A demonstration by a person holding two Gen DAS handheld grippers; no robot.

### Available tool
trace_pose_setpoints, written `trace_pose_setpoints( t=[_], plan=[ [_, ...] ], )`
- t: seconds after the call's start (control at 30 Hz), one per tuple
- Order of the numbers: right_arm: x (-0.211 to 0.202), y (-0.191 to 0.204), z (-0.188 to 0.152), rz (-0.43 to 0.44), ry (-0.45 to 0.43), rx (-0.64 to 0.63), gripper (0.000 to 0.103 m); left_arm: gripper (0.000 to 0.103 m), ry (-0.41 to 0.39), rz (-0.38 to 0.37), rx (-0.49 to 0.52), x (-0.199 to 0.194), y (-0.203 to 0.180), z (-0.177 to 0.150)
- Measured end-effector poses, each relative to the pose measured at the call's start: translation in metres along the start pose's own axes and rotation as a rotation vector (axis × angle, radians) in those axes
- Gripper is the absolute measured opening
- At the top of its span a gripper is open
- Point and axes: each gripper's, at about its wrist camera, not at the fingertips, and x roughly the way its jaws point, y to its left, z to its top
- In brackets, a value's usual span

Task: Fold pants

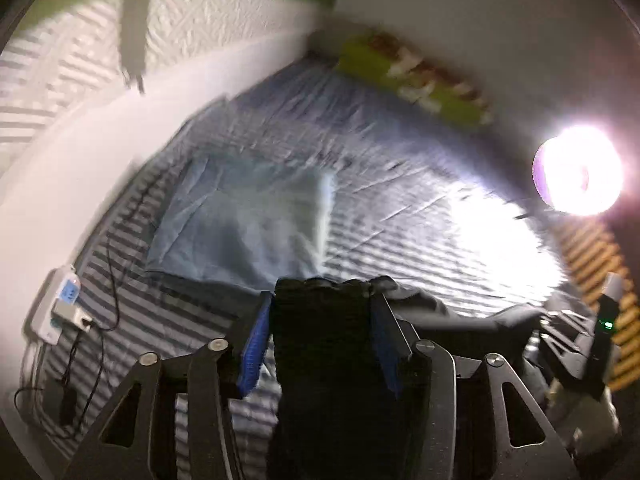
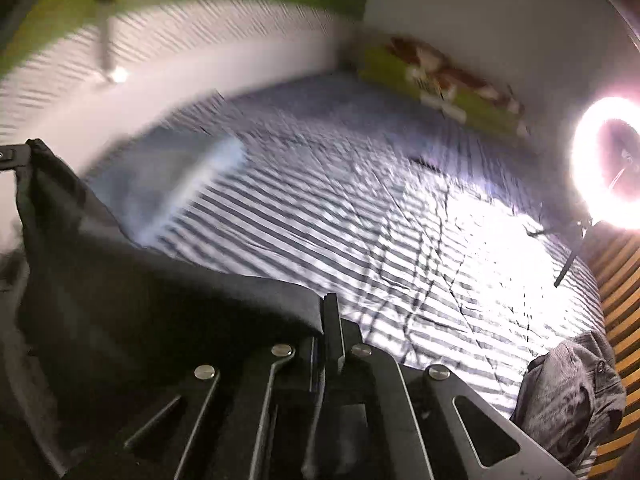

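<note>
A folded cloth [image 1: 240, 216] is laid on the bed [image 1: 400, 216] near its left edge. A crumpled garment [image 2: 568, 396] is placed at the right edge.

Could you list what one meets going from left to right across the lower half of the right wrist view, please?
Black pants, hanging from the shut right gripper → bare striped bedsheet → crumpled grey garment → wooden slats at the right edge.
</note>
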Motion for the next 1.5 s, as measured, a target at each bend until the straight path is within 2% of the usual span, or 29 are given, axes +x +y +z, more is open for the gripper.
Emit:
trace_pose_setpoints(
  t=[0.07,0.1,0.17,0.23,0.33,0.5,0.57,0.67,0.73,0.83,0.87,0.93,0.97,1.03,1.13,1.2,1.27,1.37,1.5],
  plan=[
    [0.028,-0.009,0.006,-0.038,0.05,0.045,0.019,0.059,0.048,0.052,-0.061,0.027,0.008,0.005],
    [0.035,-0.013,0.004,-0.03,0.055,0.066,0.021,0.061,0.057,0.033,-0.095,0.034,0.017,0.004],
    [0.039,-0.02,-0.003,-0.003,0.046,0.105,0.032,0.065,0.058,-0.01,-0.112,0.037,0.028,-0.004],
    [0.035,-0.021,-0.013,0.029,0.034,0.126,0.035,0.067,0.039,-0.025,-0.081,0.03,0.039,-0.022],
    [0.027,-0.003,-0.028,0.15,0.059,0.101,0.035,0.07,0.045,-0.05,-0.076,0.023,0.064,-0.069],
    [0.012,0.07,-0.033,0.326,0.073,-0.041,0.037,0.07,0.039,-0.091,-0.116,0.021,0.096,-0.154],
    [0.008,0.102,-0.028,0.387,0.072,-0.086,0.044,0.07,0.045,-0.126,-0.129,0.027,0.1,-0.183],
    [0.009,0.158,-0.022,0.491,0.107,-0.144,0.053,0.07,0.058,-0.16,-0.139,0.044,0.105,-0.207],
    [0.012,0.19,-0.019,0.509,0.125,-0.186,0.053,0.07,0.068,-0.187,-0.15,0.052,0.109,-0.213],
    [0.017,0.239,-0.022,0.515,0.168,-0.243,0.055,0.07,0.039,-0.232,-0.141,0.05,0.11,-0.208],
    [0.023,0.251,-0.023,0.503,0.184,-0.258,0.056,0.07,0.041,-0.222,-0.134,0.05,0.109,-0.207],
    [0.038,0.271,-0.027,0.409,0.22,-0.295,0.056,0.07,0.039,-0.219,-0.119,0.048,0.113,-0.206],
    [0.047,0.273,-0.029,0.367,0.242,-0.3,0.046,0.07,0.038,-0.226,-0.115,0.046,0.114,-0.205],
    [0.058,0.268,-0.029,0.358,0.291,-0.276,0.018,0.07,0.027,-0.214,-0.122,0.042,0.121,-0.206],
    [0.048,0.245,-0.02,0.337,0.238,-0.21,0.012,0.07,0.014,-0.207,-0.144,0.037,0.134,-0.203],
    [0.038,0.224,-0.009,0.319,0.196,-0.153,0.012,0.07,0.011,-0.251,-0.172,0.033,0.139,-0.2],
    [0.03,0.196,0.005,0.347,0.167,-0.059,0.012,0.072,0.025,-0.302,-0.192,0.037,0.138,-0.199],
    [0.022,0.161,0.024,0.294,0.117,0.021,0.011,0.077,0.051,-0.323,-0.161,0.047,0.12,-0.198],
    [0.026,0.138,0.039,0.218,0.087,0.069,0.011,0.084,0.084,-0.377,-0.123,0.062,0.087,-0.189]
  ],
)
